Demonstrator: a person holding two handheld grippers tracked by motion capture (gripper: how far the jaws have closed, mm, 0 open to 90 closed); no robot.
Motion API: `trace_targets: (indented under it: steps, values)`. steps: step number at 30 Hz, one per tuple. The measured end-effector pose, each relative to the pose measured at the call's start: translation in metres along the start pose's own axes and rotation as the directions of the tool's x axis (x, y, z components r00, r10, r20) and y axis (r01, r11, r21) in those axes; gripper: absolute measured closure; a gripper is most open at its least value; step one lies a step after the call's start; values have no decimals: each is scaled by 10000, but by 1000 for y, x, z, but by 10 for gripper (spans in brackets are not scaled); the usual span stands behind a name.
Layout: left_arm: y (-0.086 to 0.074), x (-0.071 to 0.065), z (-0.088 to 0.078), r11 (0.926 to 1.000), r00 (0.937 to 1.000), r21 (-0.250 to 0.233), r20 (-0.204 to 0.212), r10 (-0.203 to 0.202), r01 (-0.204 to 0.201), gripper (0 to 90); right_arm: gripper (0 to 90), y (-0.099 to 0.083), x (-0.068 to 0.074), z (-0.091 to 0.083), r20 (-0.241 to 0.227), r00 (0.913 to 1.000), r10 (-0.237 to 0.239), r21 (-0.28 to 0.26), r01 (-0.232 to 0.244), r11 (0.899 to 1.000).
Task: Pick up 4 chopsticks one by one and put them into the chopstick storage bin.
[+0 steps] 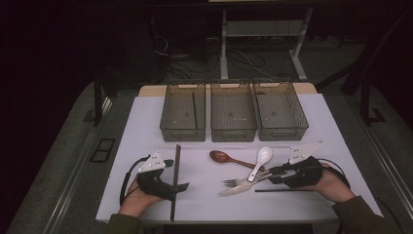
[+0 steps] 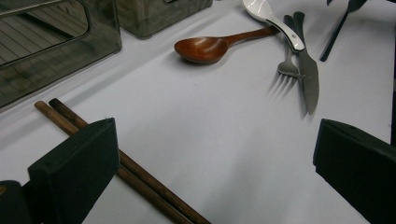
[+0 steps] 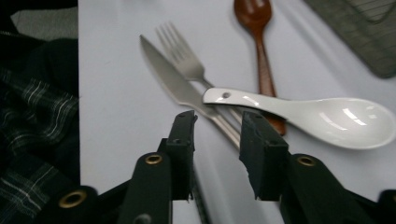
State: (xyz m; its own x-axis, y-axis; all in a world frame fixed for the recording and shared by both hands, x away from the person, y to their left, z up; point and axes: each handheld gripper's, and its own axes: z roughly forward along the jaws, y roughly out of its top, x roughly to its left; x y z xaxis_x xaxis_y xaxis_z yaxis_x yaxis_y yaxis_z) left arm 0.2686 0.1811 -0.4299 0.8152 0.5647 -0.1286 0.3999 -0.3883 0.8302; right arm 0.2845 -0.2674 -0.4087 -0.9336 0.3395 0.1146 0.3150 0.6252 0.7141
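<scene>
Sorting, early stage. Left tool (image 1: pixel 181 186): spread wide astride the wooden chopsticks (image 1: pixel 175 180), not yet pinched. Tabletop (image 1: pixel 204 195), centre: wooden spoon (image 1: pixel 221 156), fork (image 1: pixel 238 181), knife (image 1: pixel 239 188), white spoon (image 1: pixel 260 161) unsorted. Right tool (image 1: pixel 269 175): half-spread around the knife and fork handles, not yet gripping. Three bins (image 1: pixel 233 129): one stick in the leftmost.

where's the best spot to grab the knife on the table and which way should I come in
Grip the knife by its handle, the end nearest the right hand-held gripper, probably coming in low from that end with one jaw on each side. It lies flat, the fork lies close alongside it, and the white spoon crosses over both handles, so the stretch short of the spoon looks easiest to reach.
</scene>
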Motion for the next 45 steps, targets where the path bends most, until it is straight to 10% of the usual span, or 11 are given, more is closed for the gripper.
trace_targets:
  steps: [15, 45]
  values:
    - [0, -2, 1, 10000, 10000, 39, 23, 49, -49, 0, 894, -9, 11, 31, -1132, 9897, -877, 1017, 994, 9898]
    - [0, -2, 1, 9999, 9999, 66, 3, 109, -109, 0, 893, 1, 8, 50, -393, 9959, -810, 795, 839, 9933]
